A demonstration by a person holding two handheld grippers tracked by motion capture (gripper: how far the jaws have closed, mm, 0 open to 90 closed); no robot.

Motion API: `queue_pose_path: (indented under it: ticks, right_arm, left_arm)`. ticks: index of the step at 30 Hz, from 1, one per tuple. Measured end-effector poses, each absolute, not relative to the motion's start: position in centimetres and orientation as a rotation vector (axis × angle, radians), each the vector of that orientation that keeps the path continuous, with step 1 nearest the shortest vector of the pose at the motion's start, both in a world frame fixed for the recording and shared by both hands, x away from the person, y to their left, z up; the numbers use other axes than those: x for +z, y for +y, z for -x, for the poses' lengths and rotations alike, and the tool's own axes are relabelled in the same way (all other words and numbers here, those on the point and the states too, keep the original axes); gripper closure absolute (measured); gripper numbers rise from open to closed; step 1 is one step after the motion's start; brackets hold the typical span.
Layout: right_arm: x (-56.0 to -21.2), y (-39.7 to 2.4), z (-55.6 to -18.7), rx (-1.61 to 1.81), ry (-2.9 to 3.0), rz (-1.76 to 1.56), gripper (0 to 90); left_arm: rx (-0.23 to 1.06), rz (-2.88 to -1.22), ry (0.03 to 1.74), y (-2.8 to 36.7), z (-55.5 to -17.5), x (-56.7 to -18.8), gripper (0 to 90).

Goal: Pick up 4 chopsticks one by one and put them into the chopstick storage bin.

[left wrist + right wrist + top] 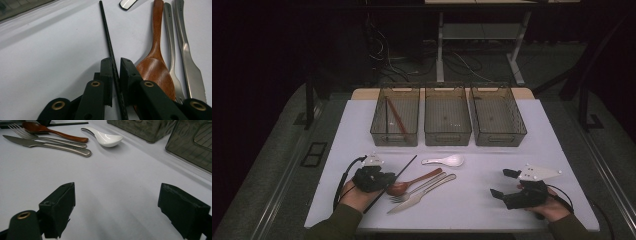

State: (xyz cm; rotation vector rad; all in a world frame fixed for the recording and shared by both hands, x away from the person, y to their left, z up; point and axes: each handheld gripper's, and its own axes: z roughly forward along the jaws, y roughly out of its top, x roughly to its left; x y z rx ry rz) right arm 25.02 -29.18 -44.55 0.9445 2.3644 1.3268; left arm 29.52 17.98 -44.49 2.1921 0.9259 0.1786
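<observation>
The black chopstick point(110, 47) lies between the left gripper's point(115, 67) two black jaws, which are closed onto it from both sides; no gap shows between the pads and the stick, so it is clamped, low on its length, with the long end running away up the left gripper view. It rests on the white table point(492, 150), slanting from the person's left hand point(357, 195) toward the baskets in the high view. Just beside the jaws lies the wooden spoon point(156, 65), its bowl close against the right-hand jaw; next to it the fork point(171, 50), then the knife point(187, 62), side by side with their handles pointing away; beyond them sits the white ceramic spoon point(446, 160), apart from the rest. The right gripper point(117, 205) hangs with its jaws wide apart and nothing between them, over bare table, well away from the cutlery; the right hand point(552, 207) holds it near the table's front edge. At the far side stand three wire baskets in a row; the left basket point(395, 135) holds a reddish chopstick point(396, 117) lying lengthwise; the middle basket point(447, 136) and the right basket point(498, 137) stand beside it.
</observation>
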Motion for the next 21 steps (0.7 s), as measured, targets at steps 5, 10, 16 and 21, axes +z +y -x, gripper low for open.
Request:
queue_pose_path:
  ticks: [5,10,16,21]
  right_arm:
    - [-44.56,-29.18,-25.01,1.326,2.367,-0.943,14.0]
    - [-44.59,-29.13,-24.99,1.325,2.372,-0.941,14.0]
    - [-44.58,-29.11,-24.98,1.325,2.371,-0.937,14.0]
    - [-44.58,-29.09,-24.97,1.323,2.373,-0.936,14.0]
  left_arm:
    - [0.22,-2.214,0.915,17.91,-29.46,-44.42,82.9]
    - [0.216,-2.204,0.919,18.0,-29.49,-44.57,82.2]
    - [0.216,-2.213,0.931,17.87,-29.6,-44.42,84.6]
    - [0.21,-2.22,0.937,17.86,-29.69,-44.33,85.0]
